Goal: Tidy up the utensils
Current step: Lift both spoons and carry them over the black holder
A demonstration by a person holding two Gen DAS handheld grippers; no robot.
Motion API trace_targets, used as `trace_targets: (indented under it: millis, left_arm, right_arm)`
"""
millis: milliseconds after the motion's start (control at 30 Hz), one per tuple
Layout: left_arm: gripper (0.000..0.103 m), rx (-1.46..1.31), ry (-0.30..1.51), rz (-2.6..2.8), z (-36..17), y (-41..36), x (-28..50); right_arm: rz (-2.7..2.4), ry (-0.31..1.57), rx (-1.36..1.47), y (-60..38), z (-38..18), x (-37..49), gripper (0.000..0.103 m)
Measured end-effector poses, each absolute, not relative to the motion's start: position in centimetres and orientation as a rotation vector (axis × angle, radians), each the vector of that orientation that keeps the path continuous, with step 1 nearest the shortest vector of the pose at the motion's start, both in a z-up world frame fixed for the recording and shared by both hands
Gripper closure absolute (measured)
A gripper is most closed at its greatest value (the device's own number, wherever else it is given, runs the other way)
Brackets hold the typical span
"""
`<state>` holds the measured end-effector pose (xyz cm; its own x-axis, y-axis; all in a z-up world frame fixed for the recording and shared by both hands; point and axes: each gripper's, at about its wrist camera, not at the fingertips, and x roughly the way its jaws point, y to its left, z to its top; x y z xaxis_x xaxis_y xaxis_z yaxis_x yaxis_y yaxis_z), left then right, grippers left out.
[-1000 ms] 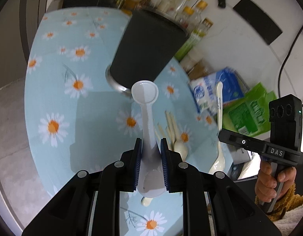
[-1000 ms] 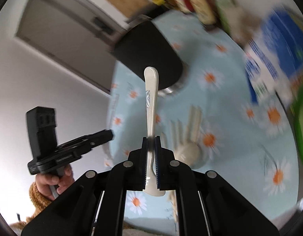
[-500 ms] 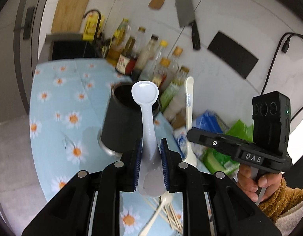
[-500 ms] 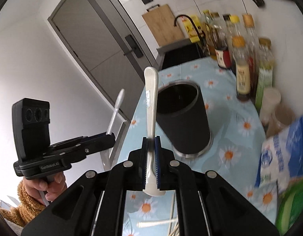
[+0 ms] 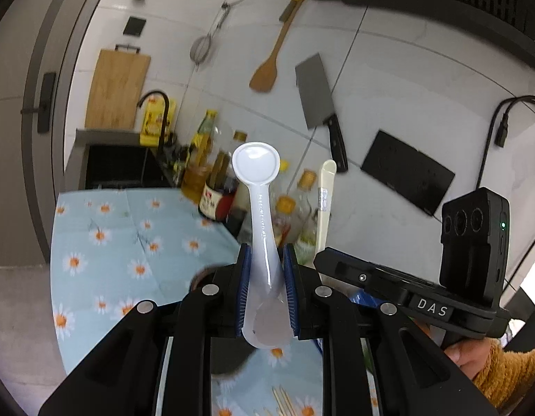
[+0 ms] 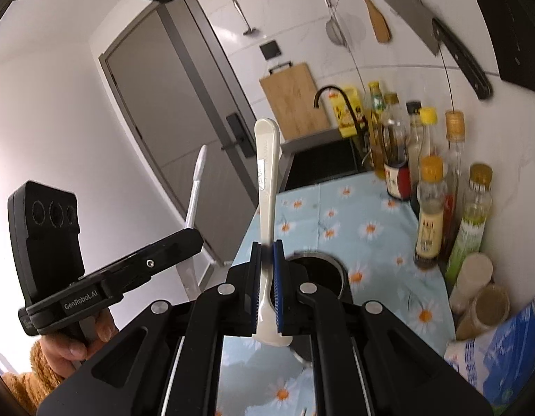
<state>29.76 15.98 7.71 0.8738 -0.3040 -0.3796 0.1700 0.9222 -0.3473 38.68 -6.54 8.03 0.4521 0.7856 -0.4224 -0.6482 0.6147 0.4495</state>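
Utensils are held one per gripper, both raised above the daisy-print tablecloth (image 5: pixel 104 242). Left wrist view, left to right: wooden cutting board (image 5: pixel 116 88) leans on the tiled wall above a dark sink with a black tap; a row of bottles (image 5: pixel 212 176) stands at the wall. Left gripper (image 5: pixel 265 279) is clamped on a white plastic spoon (image 5: pixel 258 215), blue pads pressing both sides of its lower end, rounded end sticking up and away from the camera. Below the fingers, the dark rim of the black utensil holder (image 5: pixel 201 275) shows, mostly hidden. Chopsticks (image 5: pixel 285 400) lie on the cloth at the bottom edge. On the wall hang a strainer, a wooden spatula and a cleaver (image 5: pixel 316 98). Farther right, the right gripper (image 5: pixel 340 267) comes in side-on, held by a hand (image 5: pixel 463 352) in a brown fuzzy sleeve, a cream spoon (image 5: pixel 324 204) rising from it.

Right wrist view, left to right: the left gripper with the white spoon, then the right gripper, jaws closed tight on the cream spoon's stem, handle upright. Just behind the fingers stands the holder, open top visible. Bottles line the wall; a blue-and-white packet (image 6: pixel 500 350) sits lower right.
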Motion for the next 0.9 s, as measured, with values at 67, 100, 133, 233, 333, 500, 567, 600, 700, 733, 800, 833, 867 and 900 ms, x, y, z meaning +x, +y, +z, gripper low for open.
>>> trace_targets:
  millis: [67,100,133,233,333,500,567,600,700,733,800,833,867,900]
  left_arm:
    - [0.085,-0.308,0.415,-0.252,7.7,16.1,30.3]
    - [0.085,-0.308,0.406,-0.253,7.6,16.1,30.5]
    - [0.085,-0.306,0.399,-0.252,7.5,16.1,30.7]
    - [0.085,-0.325,0.375,-0.257,6.8,16.5,31.6]
    - [0.085,-0.324,0.357,-0.261,6.1,16.6,32.0]
    - [0.085,-0.313,0.316,-0.268,5.0,16.7,32.5]
    - [0.085,-0.298,0.301,-0.271,4.4,16.5,32.6]
    - [0.085,-0.297,0.296,-0.275,4.2,16.5,32.7]
    - [0.085,-0.285,0.287,-0.276,3.0,16.2,33.0]
    - [0.085,-0.281,0.286,-0.269,2.7,16.1,33.0]
    - [0.085,-0.273,0.283,-0.252,1.9,16.0,33.1]
    - [0.085,-0.273,0.281,-0.246,1.4,16.1,33.1]
    - [0.085,-0.272,0.283,-0.240,1.2,16.1,33.2]
    - [0.085,-0.273,0.288,-0.239,0.9,16.1,33.2]
  right_arm:
    - [0.890,0.633,0.256,-6.5,8.2,39.2,0.095]
    - [0.890,0.627,0.267,-6.5,8.2,39.5,0.095]
    - [0.890,0.621,0.274,-6.5,8.1,39.8,0.095]
    - [0.886,0.609,0.265,-6.0,8.0,40.1,0.095]
    - [0.876,0.595,0.273,-5.6,7.6,40.5,0.095]
    - [0.839,0.593,0.263,-5.1,6.4,41.1,0.095]
    - [0.833,0.605,0.273,-5.1,5.8,41.4,0.095]
    - [0.828,0.609,0.277,-5.1,5.5,41.6,0.095]
    - [0.816,0.622,0.287,-5.0,4.6,41.9,0.095]
    - [0.811,0.624,0.287,-4.9,4.4,42.0,0.095]
    - [0.807,0.644,0.294,-5.0,3.8,42.3,0.095]
    - [0.804,0.649,0.296,-5.0,3.6,42.3,0.095]
    - [0.801,0.656,0.296,-5.0,3.3,42.4,0.095]
    - [0.801,0.661,0.298,-5.0,3.2,42.4,0.095]
